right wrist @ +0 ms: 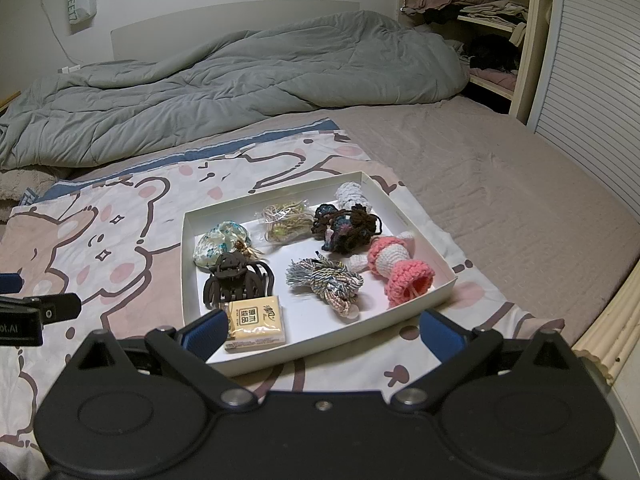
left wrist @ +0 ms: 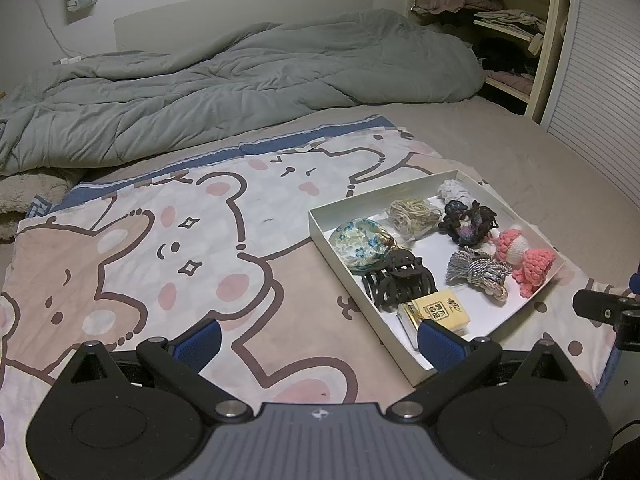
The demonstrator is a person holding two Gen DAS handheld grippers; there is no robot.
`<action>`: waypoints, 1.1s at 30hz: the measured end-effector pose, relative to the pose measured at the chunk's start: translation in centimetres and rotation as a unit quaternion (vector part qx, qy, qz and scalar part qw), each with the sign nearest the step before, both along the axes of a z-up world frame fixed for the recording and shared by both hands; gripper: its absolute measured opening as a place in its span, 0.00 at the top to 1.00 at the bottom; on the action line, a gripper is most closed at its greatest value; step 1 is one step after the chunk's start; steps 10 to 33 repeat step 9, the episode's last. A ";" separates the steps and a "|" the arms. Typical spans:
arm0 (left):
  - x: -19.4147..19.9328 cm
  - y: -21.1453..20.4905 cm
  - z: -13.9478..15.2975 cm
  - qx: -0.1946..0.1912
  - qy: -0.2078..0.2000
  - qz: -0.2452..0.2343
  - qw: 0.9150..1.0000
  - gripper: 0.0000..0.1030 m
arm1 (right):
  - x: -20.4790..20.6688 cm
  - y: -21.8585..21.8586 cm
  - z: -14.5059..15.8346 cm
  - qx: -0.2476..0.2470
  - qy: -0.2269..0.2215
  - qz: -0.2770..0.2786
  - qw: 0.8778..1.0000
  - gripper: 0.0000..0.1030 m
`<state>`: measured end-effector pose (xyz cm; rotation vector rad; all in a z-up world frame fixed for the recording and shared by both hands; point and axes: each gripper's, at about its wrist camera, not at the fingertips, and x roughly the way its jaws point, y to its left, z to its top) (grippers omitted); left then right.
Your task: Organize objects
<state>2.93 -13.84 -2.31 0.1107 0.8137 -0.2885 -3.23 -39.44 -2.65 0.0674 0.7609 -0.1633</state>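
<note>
Both of your grippers hover with jaws spread wide, grasping nothing: the left gripper [left wrist: 320, 344] above the cartoon blanket [left wrist: 160, 248], the right gripper [right wrist: 322, 334] at the near edge of the white tray [right wrist: 188, 264]. The tray sits on the blanket, holding a dark hair claw [right wrist: 236, 280], yellow tissue pack [right wrist: 258, 318] and pink crochet piece [right wrist: 400, 272].

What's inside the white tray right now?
White tray holds a black claw clip, yellow tissue pack, floral pouch, bagged cords, dark crochet piece, white crochet piece, pink crochet doll and braided tassel. Anything beneath them is hidden.
</note>
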 end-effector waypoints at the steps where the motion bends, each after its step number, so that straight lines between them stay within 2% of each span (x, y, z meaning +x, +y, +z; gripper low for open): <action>1: 0.0 0.0 0.0 0.000 0.000 0.000 1.000 0.00 | 0.0 0.0 0.0 0.000 0.000 0.000 1.000 0.00; 33: -0.1 0.0 -0.1 -0.002 0.003 -0.002 1.000 0.00 | 0.0 0.0 -0.1 0.000 0.000 0.000 1.000 0.00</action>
